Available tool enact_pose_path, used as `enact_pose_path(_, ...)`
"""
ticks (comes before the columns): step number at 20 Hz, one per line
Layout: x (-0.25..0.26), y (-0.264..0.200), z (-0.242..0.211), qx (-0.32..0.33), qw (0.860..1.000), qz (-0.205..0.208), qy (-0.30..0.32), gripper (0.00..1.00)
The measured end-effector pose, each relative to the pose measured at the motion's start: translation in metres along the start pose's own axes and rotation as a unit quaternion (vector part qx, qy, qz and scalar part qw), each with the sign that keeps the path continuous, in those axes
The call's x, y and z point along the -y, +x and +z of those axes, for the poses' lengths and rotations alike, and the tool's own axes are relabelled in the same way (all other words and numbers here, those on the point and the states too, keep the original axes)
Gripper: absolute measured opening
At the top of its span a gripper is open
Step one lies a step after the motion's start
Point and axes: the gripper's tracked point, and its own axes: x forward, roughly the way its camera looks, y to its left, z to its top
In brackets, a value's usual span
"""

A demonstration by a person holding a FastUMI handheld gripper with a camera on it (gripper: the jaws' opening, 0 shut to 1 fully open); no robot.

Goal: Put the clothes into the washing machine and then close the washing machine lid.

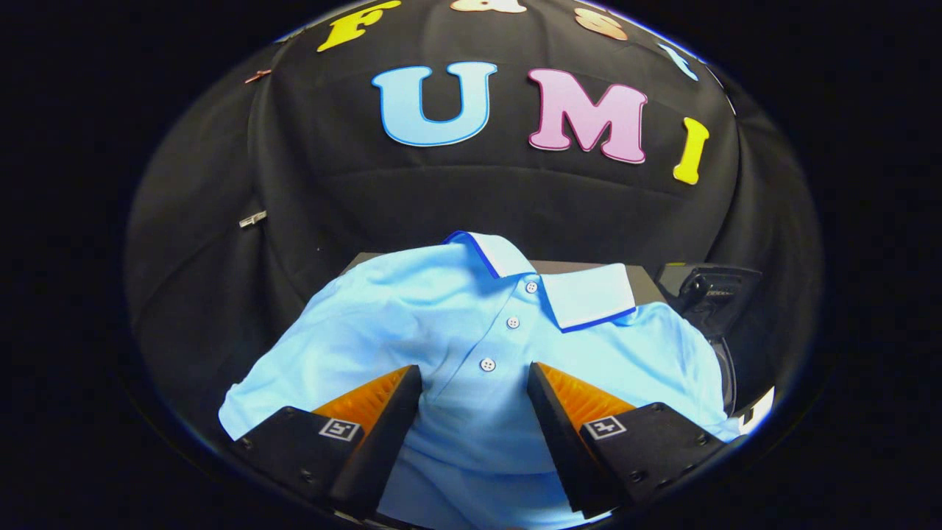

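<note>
A light blue polo shirt (412,316) with a white collar and three white buttons lies spread out, draped over a dark boxy thing beneath it. My gripper (475,372) hovers low over the shirt's front, its fingers apart on either side of the button placket, with the lowest button just ahead of the gap. The fingers (386,405) stand open with cloth showing between them, and neither pad visibly presses the fabric. To the right of the shirt, a dark machine part (710,294) with a curved rim sticks out from under the sleeve.
Black booth cloth hangs behind and around the shirt. A flat dark surface edge (589,266) shows just behind the collar. A small metal clip (252,218) is pinned on the cloth at the left.
</note>
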Motion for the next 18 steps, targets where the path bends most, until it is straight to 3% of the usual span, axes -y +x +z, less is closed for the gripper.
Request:
enact_pose_path(3, 0.002, 0.004, -0.001, 0.007, 1.0, 0.001, 0.01, 0.95)
enact_pose_path(4, 0.003, 0.002, -0.001, 0.014, 1.0, 0.004, 0.004, 0.9)
enact_pose_path(7, 0.013, 0.001, 0.002, 0.022, 1.0, 0.002, -0.012, 0.49)
enact_pose_path(10, 0.019, 0.005, 0.001, 0.005, 1.0, -0.008, -0.019, 0.15)
enact_pose_path(17, 0.018, 0.005, 0.004, -0.04, 0.999, -0.009, -0.026, 0.15)
enact_pose_path(18, 0.02, 0.006, 0.006, -0.039, 0.999, -0.007, -0.029, 0.1)
